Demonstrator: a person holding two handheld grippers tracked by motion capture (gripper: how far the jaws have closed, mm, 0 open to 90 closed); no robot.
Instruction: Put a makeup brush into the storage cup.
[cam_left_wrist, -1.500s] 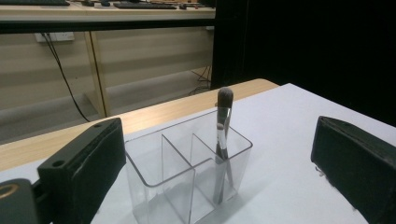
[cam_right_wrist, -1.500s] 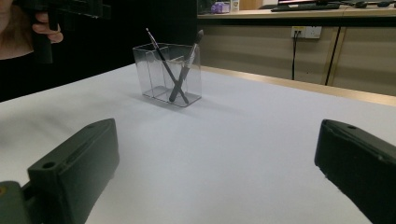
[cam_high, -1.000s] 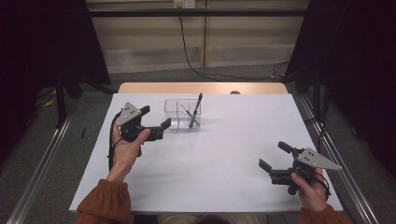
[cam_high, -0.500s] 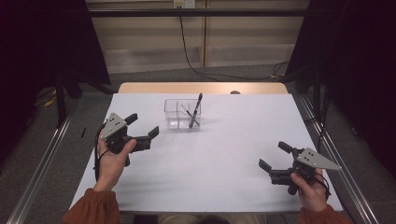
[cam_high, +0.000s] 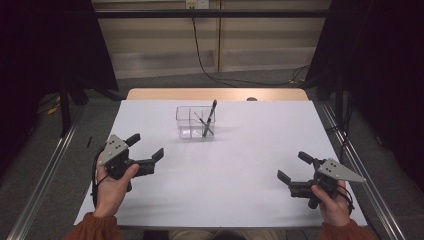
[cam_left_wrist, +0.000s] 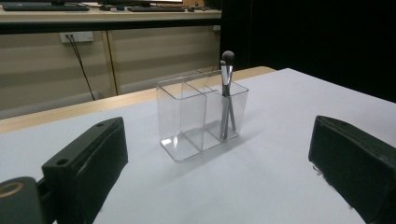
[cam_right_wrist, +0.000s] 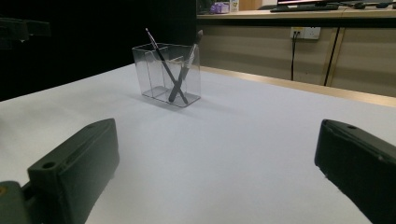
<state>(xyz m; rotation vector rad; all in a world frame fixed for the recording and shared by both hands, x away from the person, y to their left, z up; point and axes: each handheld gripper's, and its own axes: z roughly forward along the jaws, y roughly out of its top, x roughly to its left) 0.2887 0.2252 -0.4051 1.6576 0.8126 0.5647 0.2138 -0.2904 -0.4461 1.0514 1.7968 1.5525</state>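
No legible text anywhere

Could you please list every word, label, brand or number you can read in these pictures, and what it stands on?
None can be read: the clear organizer, its brushes, the white table, the left gripper and the right gripper bear no legible text. Items on the far desk are too blurred to read.

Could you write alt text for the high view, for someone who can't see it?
A person's hands hold two open black grippers, the left gripper and right gripper, low over a white table. Beyond them, near the far edge, stands a clear organizer holding two crossed makeup brushes.
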